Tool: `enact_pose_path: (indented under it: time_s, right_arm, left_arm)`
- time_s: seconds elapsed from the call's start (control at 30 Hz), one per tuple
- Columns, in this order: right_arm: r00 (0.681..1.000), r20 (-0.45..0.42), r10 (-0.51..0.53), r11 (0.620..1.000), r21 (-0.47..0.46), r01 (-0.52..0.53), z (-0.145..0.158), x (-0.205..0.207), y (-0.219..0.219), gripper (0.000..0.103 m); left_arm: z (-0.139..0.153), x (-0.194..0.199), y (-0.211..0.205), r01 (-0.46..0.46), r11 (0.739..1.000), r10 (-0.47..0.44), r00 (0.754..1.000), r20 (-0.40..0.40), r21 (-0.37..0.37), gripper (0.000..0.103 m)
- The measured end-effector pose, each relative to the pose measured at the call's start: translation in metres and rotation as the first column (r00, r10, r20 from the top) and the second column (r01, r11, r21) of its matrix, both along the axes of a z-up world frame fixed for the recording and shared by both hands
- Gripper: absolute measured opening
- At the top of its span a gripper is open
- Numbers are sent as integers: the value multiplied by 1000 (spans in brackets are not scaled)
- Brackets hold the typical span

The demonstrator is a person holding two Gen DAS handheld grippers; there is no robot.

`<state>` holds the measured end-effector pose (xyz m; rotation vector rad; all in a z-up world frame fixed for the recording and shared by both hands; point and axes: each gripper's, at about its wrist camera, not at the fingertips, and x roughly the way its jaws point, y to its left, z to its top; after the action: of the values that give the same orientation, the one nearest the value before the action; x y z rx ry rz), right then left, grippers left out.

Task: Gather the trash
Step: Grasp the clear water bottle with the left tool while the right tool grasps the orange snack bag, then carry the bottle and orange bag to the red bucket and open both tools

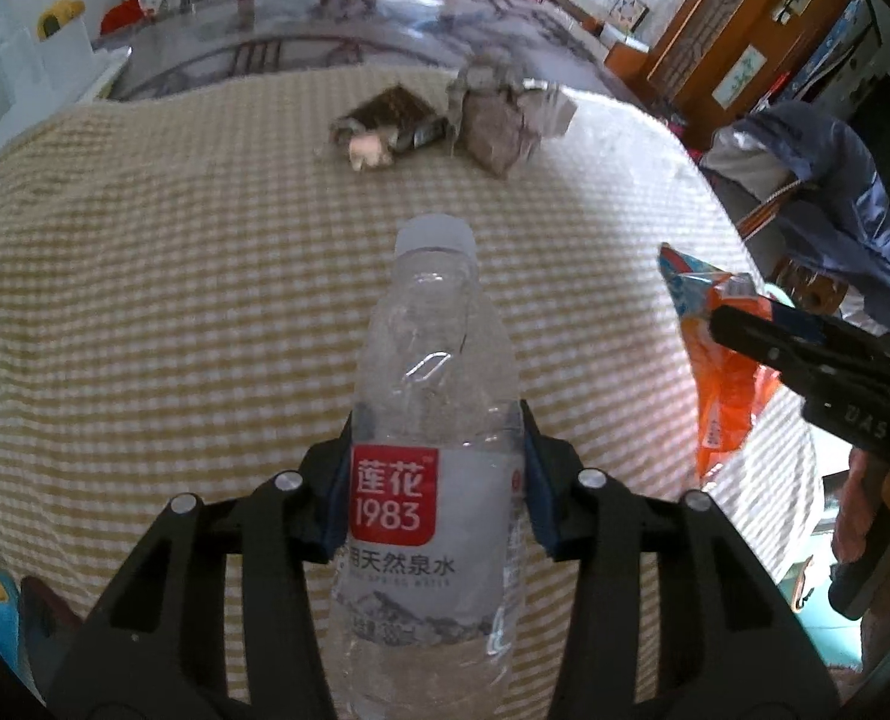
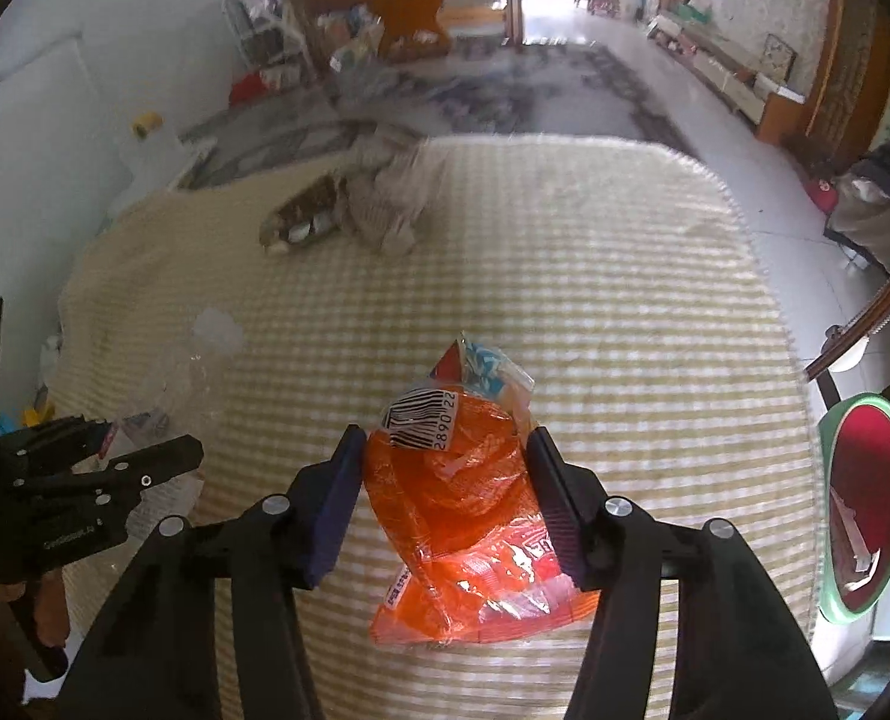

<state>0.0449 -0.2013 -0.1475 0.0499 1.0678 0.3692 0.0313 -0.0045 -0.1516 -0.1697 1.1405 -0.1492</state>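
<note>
Left wrist view: my left claw (image 1: 435, 468) is clenched around the water bottle (image 1: 429, 468) at its label, the bottle raised over the checked bench cover (image 1: 174, 276). I'd keep that squeeze gentle, since thin plastic buckles. More trash, a dark wrapper (image 1: 387, 117) and crumpled paper (image 1: 496, 120), waits at the far edge.

Right wrist view: my right claw (image 2: 445, 498) pinches the orange snack bag (image 2: 463, 516) between both pads. It's slippery film, so I'd hold firm and carry level.

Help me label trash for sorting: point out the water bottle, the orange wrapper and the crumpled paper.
water bottle (image 1: 393, 495): left wrist view, red label patch.
orange wrapper (image 2: 463, 480): right wrist view, orange middle.
crumpled paper (image 1: 496, 120): left wrist view, grey-brown middle.
</note>
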Motion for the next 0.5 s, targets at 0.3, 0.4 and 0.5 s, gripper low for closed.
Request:
enact_pose_path:
  time_s: [0.3,0.4,0.5]
  right_arm:
    - [986,60,-156,984,96,150,33,-11,-52,54]
    - [982,71,-174,981,100,167,38,-13,-60,54]
    - [981,70,-182,980,94,175,39,-15,-67,54]
  left_arm:
    - [42,19,-31,50,999,-48,991,124,-13,44]
    - [58,29,-43,67,997,-62,984,168,-24,45]
    - [67,34,-56,78,996,-71,979,191,-31,45]
